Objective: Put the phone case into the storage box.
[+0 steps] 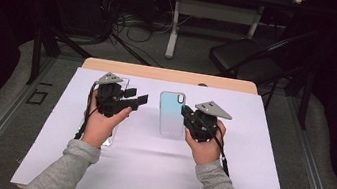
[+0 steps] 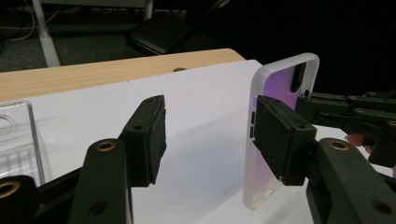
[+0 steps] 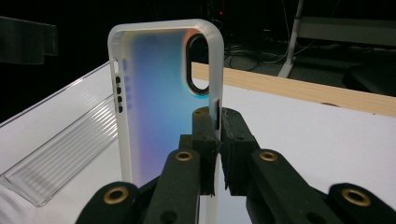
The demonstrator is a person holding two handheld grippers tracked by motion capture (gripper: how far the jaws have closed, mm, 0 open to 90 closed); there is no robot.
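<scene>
A frosted phone case (image 1: 172,112) with a blue-to-purple back is raised off the white sheet (image 1: 145,172), its camera cutout at the top and its lower end down at the sheet. My right gripper (image 1: 189,114) is shut on the case's right side wall; the right gripper view shows the pads (image 3: 208,140) pinching that rim of the case (image 3: 159,93). To the left of the case (image 2: 280,81), my left gripper (image 1: 136,97) stands open with nothing between its jaws (image 2: 215,140).
A clear phone case (image 1: 110,139) lies flat on the sheet under the left hand, also seen as a ribbed clear case (image 3: 65,154) and at the clear case's corner (image 2: 16,140). The wooden table edge (image 1: 169,75) runs behind; a black chair (image 1: 242,57) stands beyond.
</scene>
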